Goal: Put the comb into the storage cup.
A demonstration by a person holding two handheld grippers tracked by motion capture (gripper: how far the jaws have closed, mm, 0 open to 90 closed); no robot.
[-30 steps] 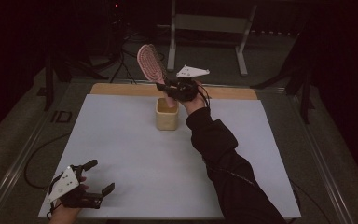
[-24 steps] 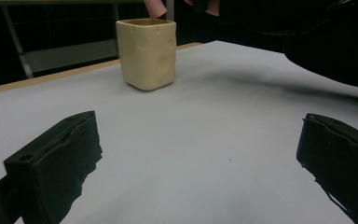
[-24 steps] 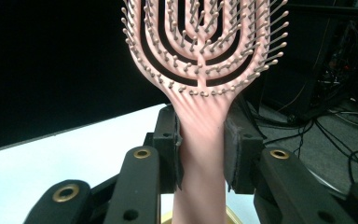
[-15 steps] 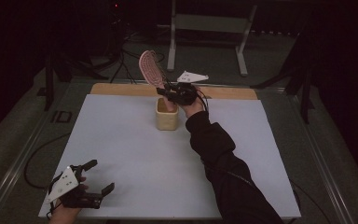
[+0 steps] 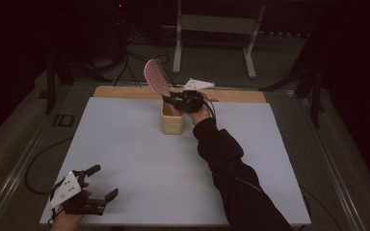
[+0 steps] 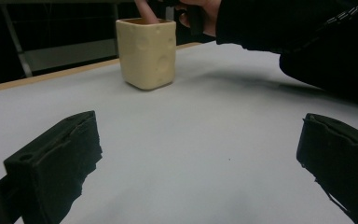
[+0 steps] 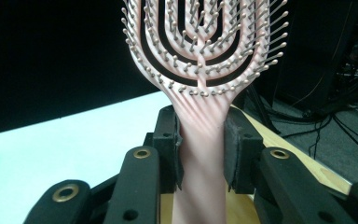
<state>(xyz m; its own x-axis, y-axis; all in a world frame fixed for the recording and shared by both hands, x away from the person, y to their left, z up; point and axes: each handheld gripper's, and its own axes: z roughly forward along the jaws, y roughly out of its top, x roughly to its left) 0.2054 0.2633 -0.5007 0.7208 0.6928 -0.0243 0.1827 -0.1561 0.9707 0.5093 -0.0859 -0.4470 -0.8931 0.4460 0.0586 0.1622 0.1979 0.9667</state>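
**Pink hairbrush lowered handle-first into the cream cup**

The right gripper pinches the pink hairbrush by its handle, both black pads pressed flat against the narrow neck just below the bristle head, as the right gripper view shows. The brush's long axis runs steeply up and away from the cup: the vented, bristled head points up and toward the far left of the cup, while the handle end dips into the mouth of the cream, dimpled cup. In the left gripper view the pink handle stands inside the cup's rim.

Against the earlier high views, the brush head sits lower and closer to the cup, with the hand sunk toward the rim; the cup has kept its place.

The left gripper lies well short of the cup, near the table's close left corner, jaws spread wide with nothing between them.

No readable writing or brand shows on the brush, cup or grippers.
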